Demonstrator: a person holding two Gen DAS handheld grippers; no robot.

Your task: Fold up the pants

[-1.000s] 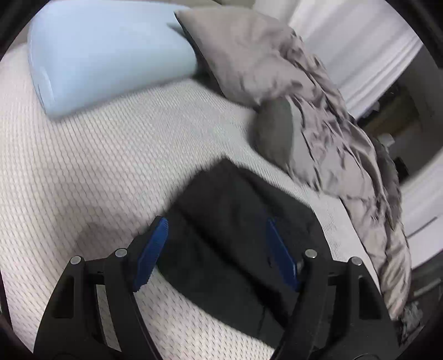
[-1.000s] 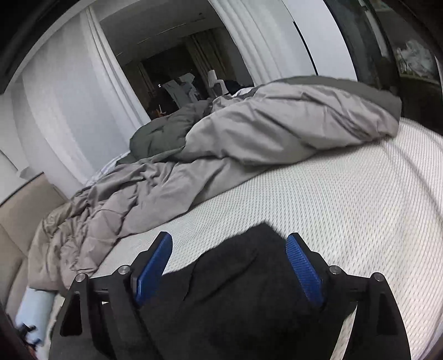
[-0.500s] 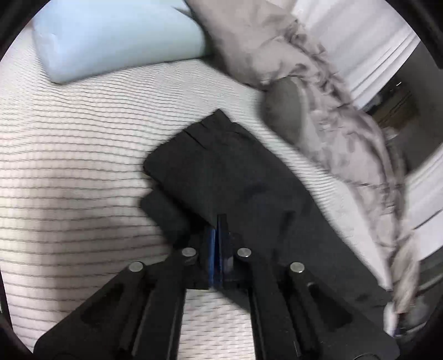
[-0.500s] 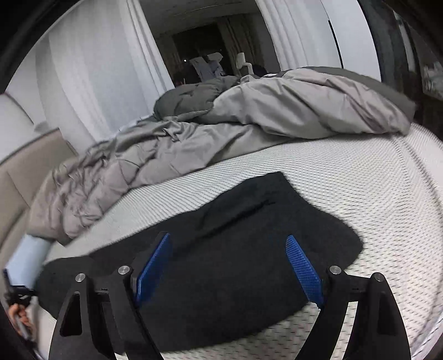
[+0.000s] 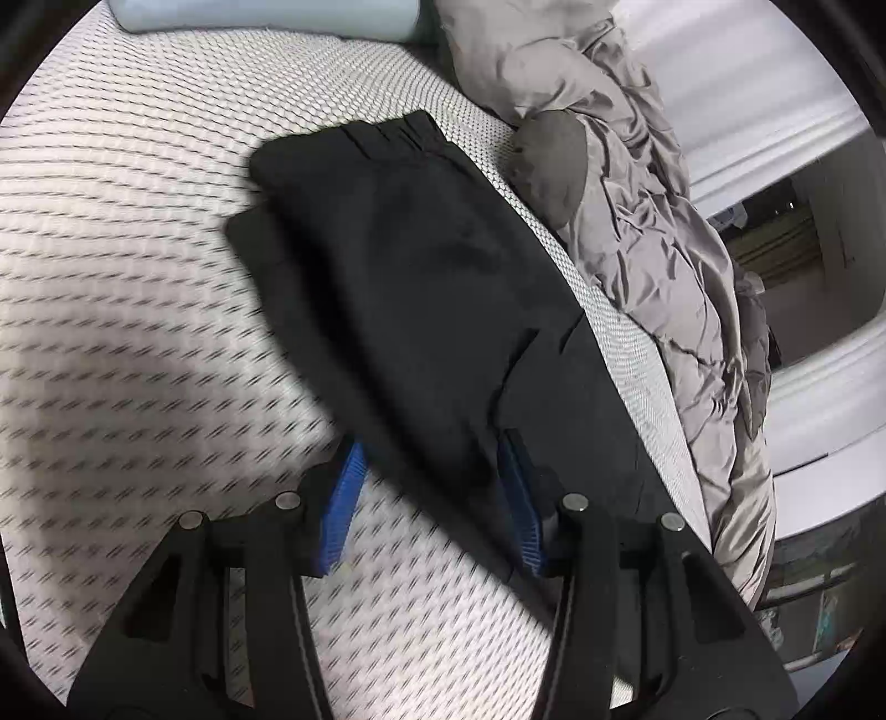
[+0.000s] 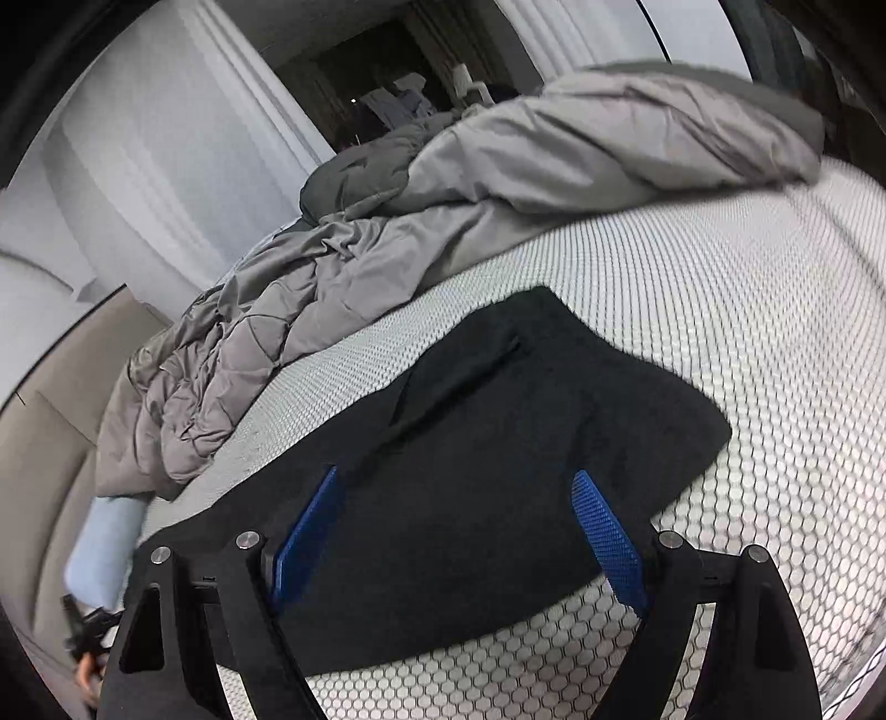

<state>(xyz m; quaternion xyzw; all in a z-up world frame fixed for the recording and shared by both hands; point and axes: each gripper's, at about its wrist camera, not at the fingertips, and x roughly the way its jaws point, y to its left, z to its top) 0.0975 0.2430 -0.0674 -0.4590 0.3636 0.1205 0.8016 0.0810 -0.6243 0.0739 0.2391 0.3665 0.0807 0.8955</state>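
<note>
Matt black cloth pants (image 5: 421, 288) lie on a white honeycomb-textured mesh mattress (image 5: 111, 232); the crumpled grey quilted comforter (image 5: 653, 221) looks faintly sheeny.

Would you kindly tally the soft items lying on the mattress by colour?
Black: 1, the pants
Grey: 1, the comforter
Light blue: 1, the pillow
Total: 3
</note>
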